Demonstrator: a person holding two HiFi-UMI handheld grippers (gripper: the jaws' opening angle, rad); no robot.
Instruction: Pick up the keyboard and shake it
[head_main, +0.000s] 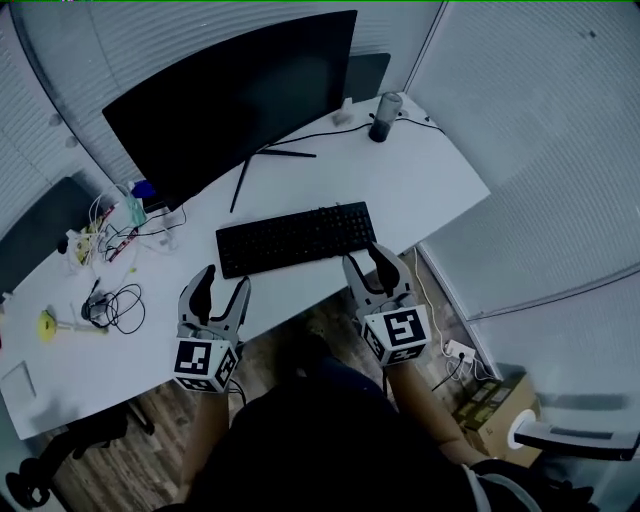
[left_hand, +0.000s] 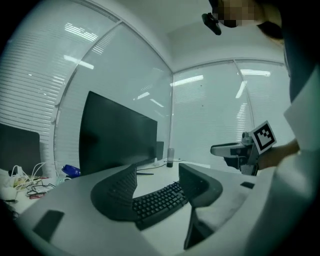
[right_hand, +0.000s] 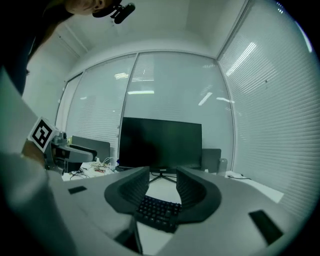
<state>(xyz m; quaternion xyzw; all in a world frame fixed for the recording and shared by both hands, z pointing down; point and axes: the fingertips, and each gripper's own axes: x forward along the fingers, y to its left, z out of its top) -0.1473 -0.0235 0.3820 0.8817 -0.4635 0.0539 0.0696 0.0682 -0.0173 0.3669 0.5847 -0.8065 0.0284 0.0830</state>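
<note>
Listing by size, you have first the desk (head_main: 430, 185), a smooth white top with a rounded corner and a long front edge running toward you. Next comes the monitor (head_main: 230, 100), a wide, curved, glossy black panel on a thin splayed stand, its screen dark. The keyboard (head_main: 296, 238) follows: a flat, matte black, full-width slab with rows of small keys, lying on the desk near the front edge, angled slightly, in front of the monitor stand. Your left gripper (head_main: 224, 280) is grey moulded plastic with two curved, ribbed jaws and a marker cube (head_main: 205, 363) at its back; you hold it roughly level over the desk's front edge, aimed at the keyboard's left end but short of it, the jaws spread and nothing clasped. Your right gripper (head_main: 366, 258), of the same make, points just beside the keyboard's near right corner; its jaws also stand apart, the keyboard's end showing between them in the right gripper view, not pinched. Both forearms reach forward from your lap, about level. Smaller items: a grey upright cylinder (head_main: 384, 117) behind the keyboard at the far right, a loose coil of black cable (head_main: 120, 305) to the left, and a small yellow object (head_main: 46, 323) beside it, too small to name.
</note>
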